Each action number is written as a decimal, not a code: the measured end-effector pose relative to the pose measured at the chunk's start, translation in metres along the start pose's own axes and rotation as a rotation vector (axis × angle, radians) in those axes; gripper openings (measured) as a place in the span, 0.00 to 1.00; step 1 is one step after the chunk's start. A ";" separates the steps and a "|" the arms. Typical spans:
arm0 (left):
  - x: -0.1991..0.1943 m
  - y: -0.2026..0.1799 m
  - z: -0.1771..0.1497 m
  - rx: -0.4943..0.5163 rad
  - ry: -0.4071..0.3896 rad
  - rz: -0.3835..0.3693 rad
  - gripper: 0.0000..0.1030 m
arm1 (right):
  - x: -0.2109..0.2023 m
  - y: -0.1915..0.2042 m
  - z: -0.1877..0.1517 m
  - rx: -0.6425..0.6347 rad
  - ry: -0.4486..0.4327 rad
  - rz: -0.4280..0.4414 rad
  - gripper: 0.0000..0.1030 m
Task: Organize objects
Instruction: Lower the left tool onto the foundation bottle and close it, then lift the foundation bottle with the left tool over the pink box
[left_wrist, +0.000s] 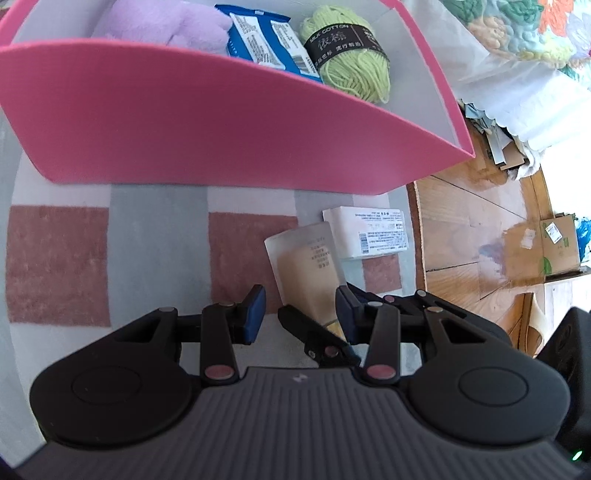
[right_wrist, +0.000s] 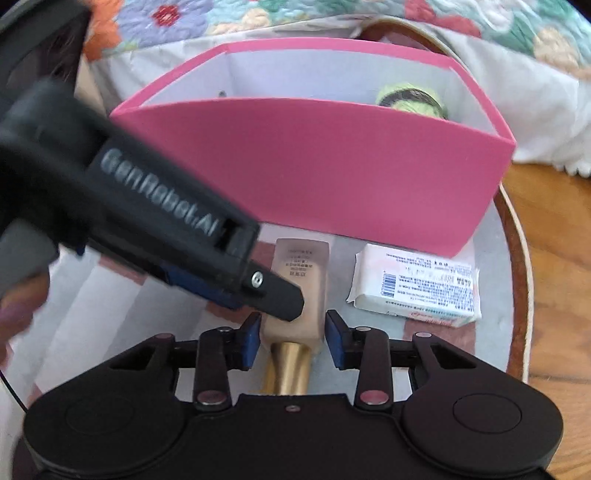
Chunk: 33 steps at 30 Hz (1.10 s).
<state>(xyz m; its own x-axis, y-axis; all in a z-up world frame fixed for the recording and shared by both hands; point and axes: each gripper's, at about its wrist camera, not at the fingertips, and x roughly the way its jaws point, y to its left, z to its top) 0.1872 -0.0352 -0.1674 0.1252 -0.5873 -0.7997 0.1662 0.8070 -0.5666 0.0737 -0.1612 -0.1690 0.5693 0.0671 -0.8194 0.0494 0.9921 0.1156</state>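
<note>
Here the right claw clamps the tube, lengthwise toward the box.

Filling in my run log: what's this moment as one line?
step: grasp | right gripper: shut on foundation tube | left gripper: open | soap pack: outside pink box

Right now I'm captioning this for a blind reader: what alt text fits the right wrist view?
The right gripper is closed on a beige tube with a gold cap, while the left gripper juts in from the left over it. Behind stands a pink box holding green yarn; a white packet lies to the right.
</note>
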 end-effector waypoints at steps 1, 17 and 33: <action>0.001 0.000 0.000 -0.007 0.000 -0.005 0.39 | 0.000 -0.003 0.002 0.019 0.004 0.011 0.41; 0.014 -0.019 -0.010 0.004 -0.056 0.030 0.45 | 0.002 -0.052 0.012 0.269 0.034 0.159 0.39; -0.033 -0.037 -0.055 0.082 -0.058 0.078 0.45 | -0.035 -0.012 0.006 0.150 0.064 0.215 0.40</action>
<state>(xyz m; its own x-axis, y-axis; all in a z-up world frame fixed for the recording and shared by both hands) 0.1233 -0.0420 -0.1307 0.1970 -0.5275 -0.8264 0.2327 0.8440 -0.4833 0.0581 -0.1766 -0.1381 0.5270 0.2859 -0.8004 0.0565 0.9279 0.3686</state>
